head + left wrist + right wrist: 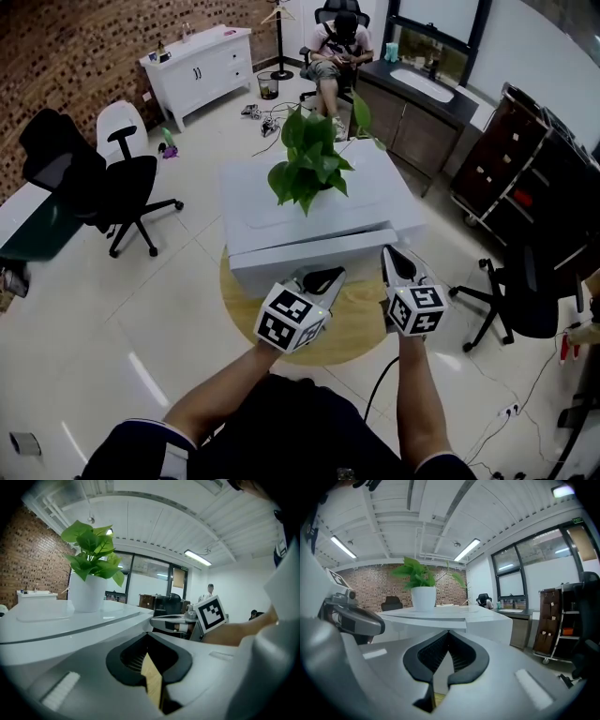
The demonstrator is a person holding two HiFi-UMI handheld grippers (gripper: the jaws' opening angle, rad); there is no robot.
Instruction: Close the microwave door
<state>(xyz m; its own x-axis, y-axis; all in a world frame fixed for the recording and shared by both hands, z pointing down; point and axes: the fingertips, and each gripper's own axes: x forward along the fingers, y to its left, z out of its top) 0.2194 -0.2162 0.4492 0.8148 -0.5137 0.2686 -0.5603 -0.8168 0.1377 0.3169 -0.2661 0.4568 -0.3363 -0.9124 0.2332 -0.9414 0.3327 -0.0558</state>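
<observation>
1. Head view: bright, even room light; the pale floor [122, 319] carries soft glare streaks toward 7 o'clock; corners darken.
2. Left gripper view: a tube lamp [197, 558] glows at 1 o'clock; black vignette rings the frame; the left tongs [148, 641] look soft.
3. Right gripper view: strip lamps [466, 549] near 12 o'clock, windows [525, 569] bright at 3 o'clock; strong fisheye bowing, smeared edges.

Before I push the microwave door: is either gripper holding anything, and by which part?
Nothing is held. The left gripper and the right gripper both have their jaws shut tip to tip, with nothing between them.
</observation>
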